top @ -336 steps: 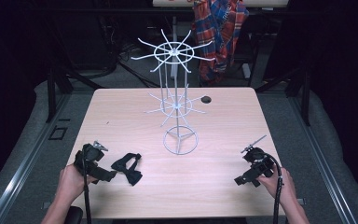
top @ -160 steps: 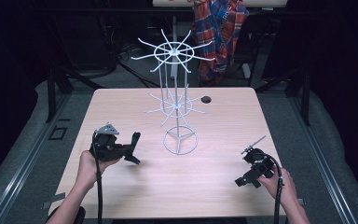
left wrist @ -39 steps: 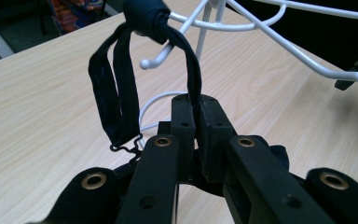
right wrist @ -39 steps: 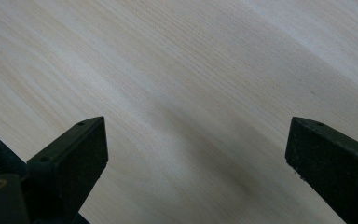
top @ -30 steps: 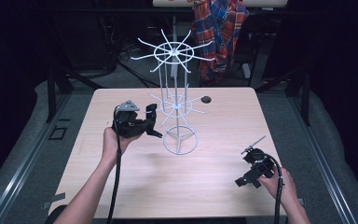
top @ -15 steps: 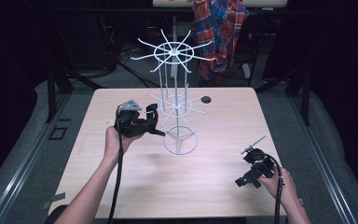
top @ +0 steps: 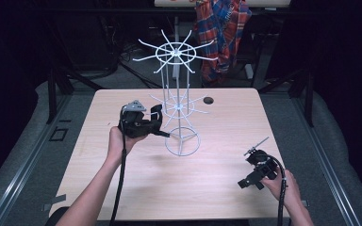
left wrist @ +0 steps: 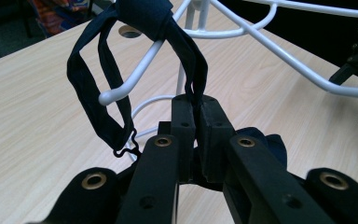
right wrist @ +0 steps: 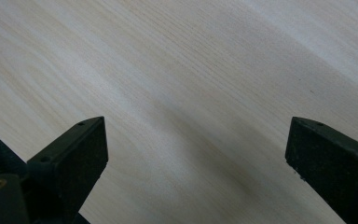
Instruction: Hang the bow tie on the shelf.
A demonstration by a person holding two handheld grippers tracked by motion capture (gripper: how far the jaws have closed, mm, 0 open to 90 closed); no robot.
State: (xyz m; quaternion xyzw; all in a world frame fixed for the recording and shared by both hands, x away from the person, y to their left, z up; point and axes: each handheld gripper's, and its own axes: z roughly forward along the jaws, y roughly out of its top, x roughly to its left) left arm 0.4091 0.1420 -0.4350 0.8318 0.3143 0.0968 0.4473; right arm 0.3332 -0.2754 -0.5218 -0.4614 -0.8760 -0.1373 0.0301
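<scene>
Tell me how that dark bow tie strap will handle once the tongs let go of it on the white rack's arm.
Probably floppy: the strap sags in a loose loop over the rack arm while the left tongs pinch it. Likely light, since the thin wire arm shows no visible bend. It might slide off, as the arm looks smooth, though its upturned tip should help catch it.

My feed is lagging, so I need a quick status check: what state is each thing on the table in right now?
Left gripper: shut on the strap of the bow tie, held up at the rack.
Bow tie: dark, its strap looped over a lower rack arm, not released.
Wire rack: white, upright on the table; the arms of its upper ring hang bare.
Right gripper: open, nothing between its jaws, low over the table.
Table: light wood, with a round hole near the far edge.
</scene>
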